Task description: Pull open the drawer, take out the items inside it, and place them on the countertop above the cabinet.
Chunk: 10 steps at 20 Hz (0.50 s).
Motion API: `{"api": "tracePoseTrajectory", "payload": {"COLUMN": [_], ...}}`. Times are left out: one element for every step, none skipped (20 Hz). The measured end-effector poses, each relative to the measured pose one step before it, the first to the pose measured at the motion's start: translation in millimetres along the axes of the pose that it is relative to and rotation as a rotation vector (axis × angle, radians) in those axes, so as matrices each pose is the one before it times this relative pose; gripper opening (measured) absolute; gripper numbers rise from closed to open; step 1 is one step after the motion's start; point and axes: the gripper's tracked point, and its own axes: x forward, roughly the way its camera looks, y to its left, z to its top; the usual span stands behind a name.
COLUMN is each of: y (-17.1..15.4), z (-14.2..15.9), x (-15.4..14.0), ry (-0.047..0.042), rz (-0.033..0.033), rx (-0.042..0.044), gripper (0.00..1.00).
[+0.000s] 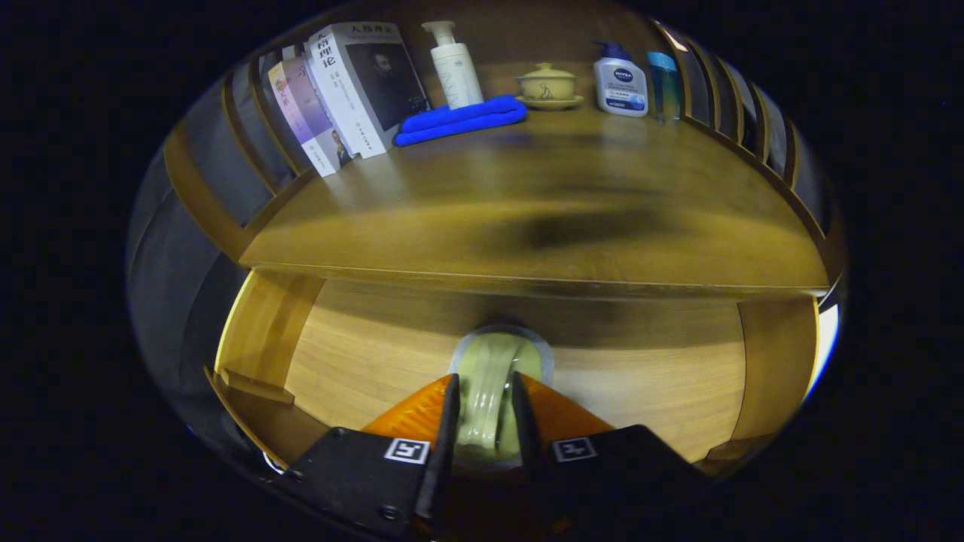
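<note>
The drawer (648, 376) stands pulled open below the wooden countertop (467, 203), its pale wood floor showing. My gripper (486, 388) reaches down into it, and both fingers press on the sides of a pale green glazed cup-like item (493, 357) with a greyish rim. The item sits just under the countertop's front edge, over the drawer floor. I cannot tell whether it rests on the floor or is lifted. Its lower part is hidden between the fingers.
At the back of the countertop stand leaning books (354, 90), a white pump bottle (456, 68), a folded blue cloth (459, 119), a lidded yellow tea bowl (547, 86), a white lotion bottle (620, 81) and a blue-capped bottle (664, 84). Slatted wooden rails flank both sides.
</note>
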Motion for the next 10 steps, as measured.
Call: {"api": "tracePoseTrajectory", "payload": {"y": [-1.68,0.08,0.48,0.52,-0.64,3.69,1.42,0.75,0.83,3.35], "z": [-1.64,-0.58,-1.38,0.34,4.50,1.99,1.95,1.06,0.82,0.67], "x": [-2.20,-0.41,-1.11,-1.94,-2.11,-6.12,3.69,-2.75,-2.53,-3.78], "ry": [0.00213,0.00251,-0.00048,-0.00794,-0.02354,-0.01316,-0.00605,-0.00171,-0.00793,-0.00338], "rz": [-0.01243,0.00192,-0.00214,-0.00111,-0.00245,0.01237,0.00468,0.00358,0.00001,0.00748], "rx": [0.01072,-0.01391,-0.01955,-0.02111,0.00445,-0.00291,-0.00357,-0.01700,-0.01888,-0.02001], "gripper": [0.30,0.21,0.21,0.21,0.21,0.09,0.09,0.09,0.09,0.09]}}
